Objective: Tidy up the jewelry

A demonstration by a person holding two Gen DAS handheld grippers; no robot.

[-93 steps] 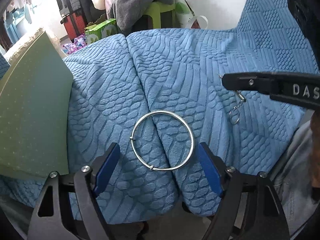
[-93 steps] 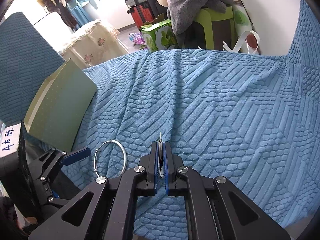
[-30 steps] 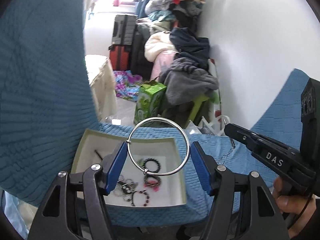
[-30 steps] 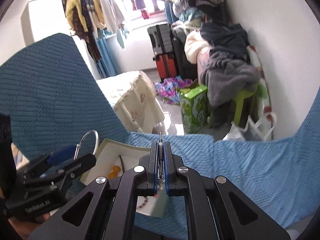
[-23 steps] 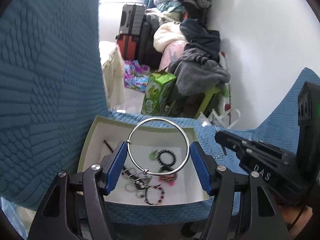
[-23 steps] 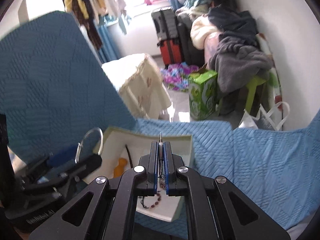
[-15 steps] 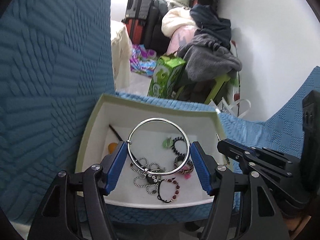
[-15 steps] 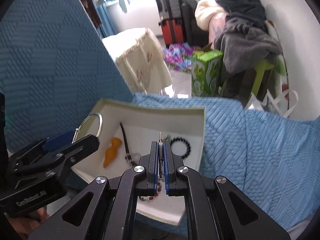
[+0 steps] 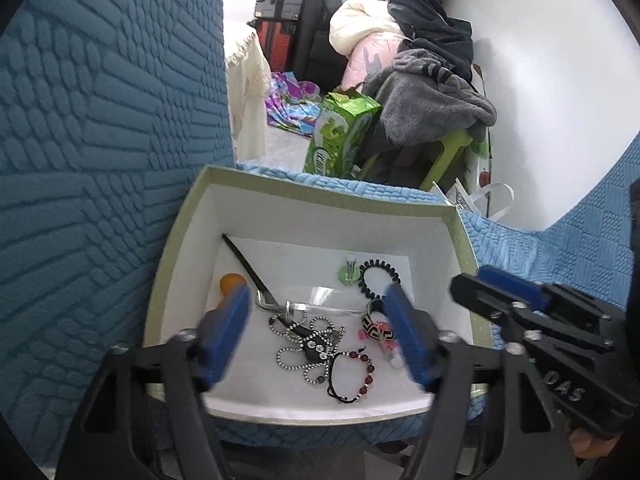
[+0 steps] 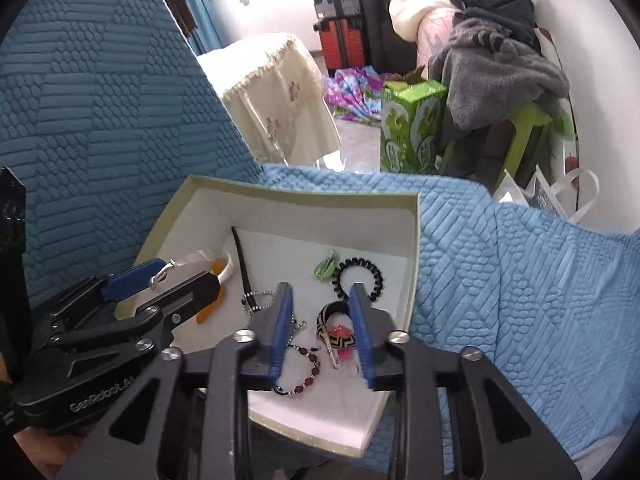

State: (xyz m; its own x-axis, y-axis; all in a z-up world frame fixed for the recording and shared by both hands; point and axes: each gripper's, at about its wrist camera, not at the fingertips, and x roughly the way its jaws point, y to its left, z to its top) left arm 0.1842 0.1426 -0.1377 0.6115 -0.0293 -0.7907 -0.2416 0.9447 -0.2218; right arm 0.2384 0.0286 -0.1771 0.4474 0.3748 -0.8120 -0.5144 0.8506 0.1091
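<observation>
Both sets of jaws stand spread apart over the open jewelry box, which I judge fits letting pieces drop inside. My left gripper hovers above the box floor; a blurred silver bangle sits at its fingertips in the right view, and I cannot tell whether it is touching them or falling. My right gripper hangs over a black-and-white patterned ring, gripping nothing. Already inside lie a ball chain, a red bead bracelet, a black coil hair tie, a green clip, a black stick and an orange piece. The box rests on a blue textured sofa cover, whose raised part crowds its left wall; each gripper crowds the other.
</observation>
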